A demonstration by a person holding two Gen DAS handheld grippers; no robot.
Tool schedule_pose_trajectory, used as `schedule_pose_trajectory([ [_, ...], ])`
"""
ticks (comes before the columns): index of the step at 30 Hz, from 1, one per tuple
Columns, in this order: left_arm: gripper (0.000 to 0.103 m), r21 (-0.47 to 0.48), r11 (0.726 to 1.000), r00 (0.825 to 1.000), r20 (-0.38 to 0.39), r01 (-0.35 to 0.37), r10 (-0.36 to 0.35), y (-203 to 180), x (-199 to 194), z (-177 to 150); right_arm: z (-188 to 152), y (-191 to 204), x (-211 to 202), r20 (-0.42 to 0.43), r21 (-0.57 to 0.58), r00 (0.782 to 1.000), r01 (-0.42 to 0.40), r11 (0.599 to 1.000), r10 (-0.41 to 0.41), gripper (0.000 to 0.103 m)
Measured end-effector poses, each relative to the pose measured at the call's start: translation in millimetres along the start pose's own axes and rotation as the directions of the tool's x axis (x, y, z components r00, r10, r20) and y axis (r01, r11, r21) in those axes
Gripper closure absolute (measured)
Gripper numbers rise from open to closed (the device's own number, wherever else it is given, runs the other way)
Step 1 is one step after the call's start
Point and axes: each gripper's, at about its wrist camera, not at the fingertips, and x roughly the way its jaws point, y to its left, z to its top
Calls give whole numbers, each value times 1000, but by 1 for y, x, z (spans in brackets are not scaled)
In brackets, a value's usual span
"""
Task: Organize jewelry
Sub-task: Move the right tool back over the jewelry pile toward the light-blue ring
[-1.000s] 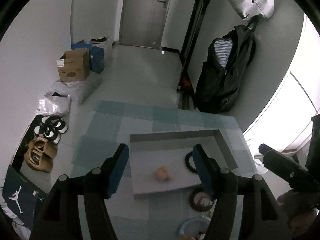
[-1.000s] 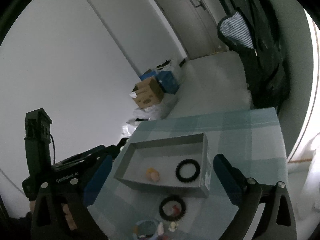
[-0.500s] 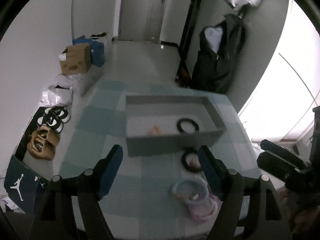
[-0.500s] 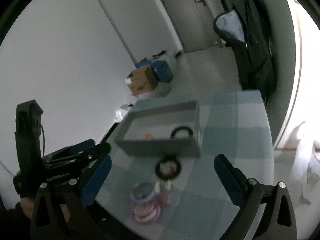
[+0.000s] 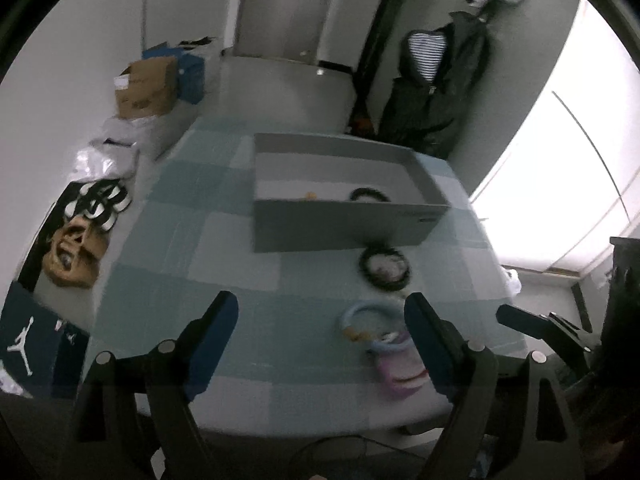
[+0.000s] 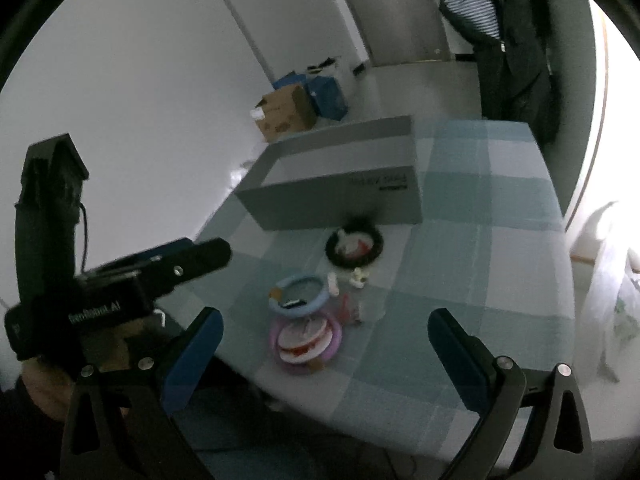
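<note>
Table (image 5: 168, 240) with a checked blue-and-white cloth, seen from its near edge in both wrist views. Grey box (image 5: 344, 228) sits toward the far side, open top. Inside it, a black bracelet (image 5: 370, 195) against the near wall and a small orange piece (image 5: 310, 196) to its left, both partly hidden by that wall.

Loose jewelry lies on the cloth between box and near edge, in a rough line running away from the grippers: a black ring-shaped bracelet (image 5: 385, 268) just in front of the box, then a pale blue bangle (image 5: 372, 326), then a pink-purple one (image 5: 396, 376) nearest the edge. The blue one overlaps the pink one. A few small pale pieces (image 6: 356, 278) sit just beside the blue bangle (too blurred to name).

Left gripper (image 5: 322, 338): jaws have just been opening, now wide apart, nothing between them but cloth. The bangles lie ahead and off to its right side, hard by the right finger.

Right gripper (image 6: 326, 354): jaws spread wide, holding nothing. The pink bangle (image 6: 306, 340) and the blue one (image 6: 298, 294) lie straight ahead between its fingers, left of centre.

Judgement: the right hand is better lined up on the pile, and the pink bangle is its nearest pick. The box lies beyond, along the same line.
</note>
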Motion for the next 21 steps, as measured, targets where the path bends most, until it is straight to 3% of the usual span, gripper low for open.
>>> schedule_pose_trajectory([
  [2,21,-15,999,998,38,-52,52,6,-8,0,-1,5,5,-9,-20,1000,8,1000,-8,0],
  [5,21,-26,998,993,98,-60,62,16,-24,1,-1,11,17,-36,-36,999,10,999,-11,7],
  [13,20,-73,997,997,69,-29,34,35,-17,0,8,21,50,-90,-67,995,34,997,-40,21],
  [21,20,-75,997,997,70,-11,16,43,-16,1,15,34,66,-108,-143,989,84,986,-100,23],
])
